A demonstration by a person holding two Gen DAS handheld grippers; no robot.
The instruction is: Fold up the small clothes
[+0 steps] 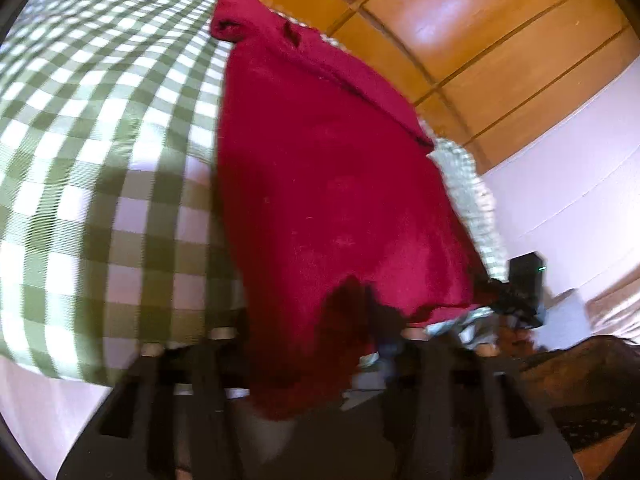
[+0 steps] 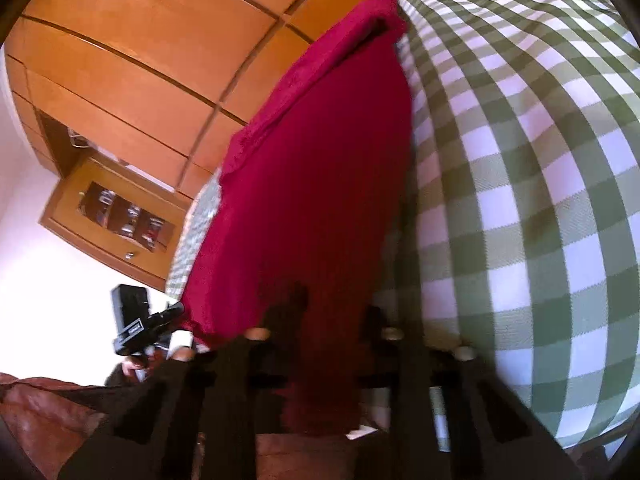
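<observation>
The red garment (image 1: 332,184) lies stretched over a green-and-white checked cloth (image 1: 92,152), its far end rolled into a thick fold beside the wooden cupboard doors (image 1: 460,28).

The left tool (image 1: 316,344) pinches the near edge of the garment, the fabric bunched dark between its 2 fingers and spilling down over the tool body.

In the right wrist view the right tool (image 2: 332,320) likewise clamps the near hem of the red garment (image 2: 316,184), which runs away from it along the checked cloth (image 2: 520,200).

The other tool (image 2: 140,328) shows at the garment's far corner, in front of a pale wall (image 2: 52,280) and a small glass-fronted cabinet (image 2: 116,216).
</observation>
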